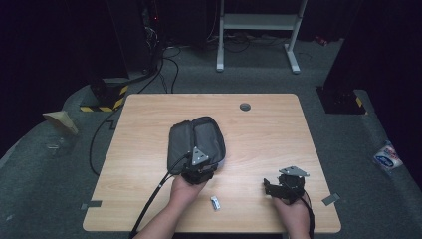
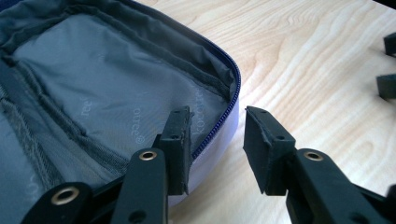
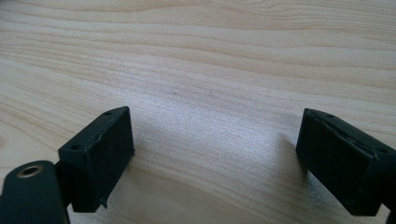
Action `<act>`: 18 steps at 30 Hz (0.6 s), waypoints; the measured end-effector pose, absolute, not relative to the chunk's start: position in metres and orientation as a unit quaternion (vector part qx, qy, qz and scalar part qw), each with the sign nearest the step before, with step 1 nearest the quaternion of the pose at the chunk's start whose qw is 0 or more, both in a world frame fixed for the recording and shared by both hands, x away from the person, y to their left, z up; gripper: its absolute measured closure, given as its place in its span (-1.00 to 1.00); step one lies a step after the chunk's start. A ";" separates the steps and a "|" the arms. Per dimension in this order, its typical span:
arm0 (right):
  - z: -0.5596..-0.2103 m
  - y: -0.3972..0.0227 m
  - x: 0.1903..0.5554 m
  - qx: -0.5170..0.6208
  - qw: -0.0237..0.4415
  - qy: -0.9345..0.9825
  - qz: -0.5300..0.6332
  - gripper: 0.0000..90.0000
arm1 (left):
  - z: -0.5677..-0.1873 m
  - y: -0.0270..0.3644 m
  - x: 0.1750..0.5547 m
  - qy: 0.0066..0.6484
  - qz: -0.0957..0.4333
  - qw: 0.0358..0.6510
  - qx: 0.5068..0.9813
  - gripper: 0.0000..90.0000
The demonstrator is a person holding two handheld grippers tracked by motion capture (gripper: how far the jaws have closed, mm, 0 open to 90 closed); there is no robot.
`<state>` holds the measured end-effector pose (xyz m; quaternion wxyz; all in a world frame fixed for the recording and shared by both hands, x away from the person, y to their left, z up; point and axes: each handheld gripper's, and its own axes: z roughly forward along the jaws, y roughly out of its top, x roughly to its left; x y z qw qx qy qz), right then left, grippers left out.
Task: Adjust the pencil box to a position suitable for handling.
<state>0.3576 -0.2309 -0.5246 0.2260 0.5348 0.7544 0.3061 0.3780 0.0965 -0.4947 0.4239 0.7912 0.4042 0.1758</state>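
In the high view my left gripper [image 1: 199, 172] covers the near edge of the open grey pouch [image 1: 196, 142], so the contact there cannot be read from above, and in the left gripper view the pouch [image 2: 107, 79] is cut off by the top and left edges. The small silver-and-white object [image 1: 215, 202] lying on the table [image 1: 268, 124] near my left hand [image 1: 183, 191] is too small to identify. My right forearm is cut off by the bottom edge.

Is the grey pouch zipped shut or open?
Open. The pouch lies spread on the table, its grey lining exposed and the blue zipper parted along the rim, which sits between the left gripper's jaws.
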 end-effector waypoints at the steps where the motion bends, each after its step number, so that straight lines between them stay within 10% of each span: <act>1: -0.525 -0.231 0.358 0.535 0.226 0.754 0.306 -0.77 | -0.495 0.099 0.375 0.401 0.177 0.424 0.792 0.35; 18: -0.524 -0.231 0.357 0.535 0.227 0.755 0.305 -0.75 | -0.474 0.137 0.347 0.426 0.269 0.436 0.745 -0.14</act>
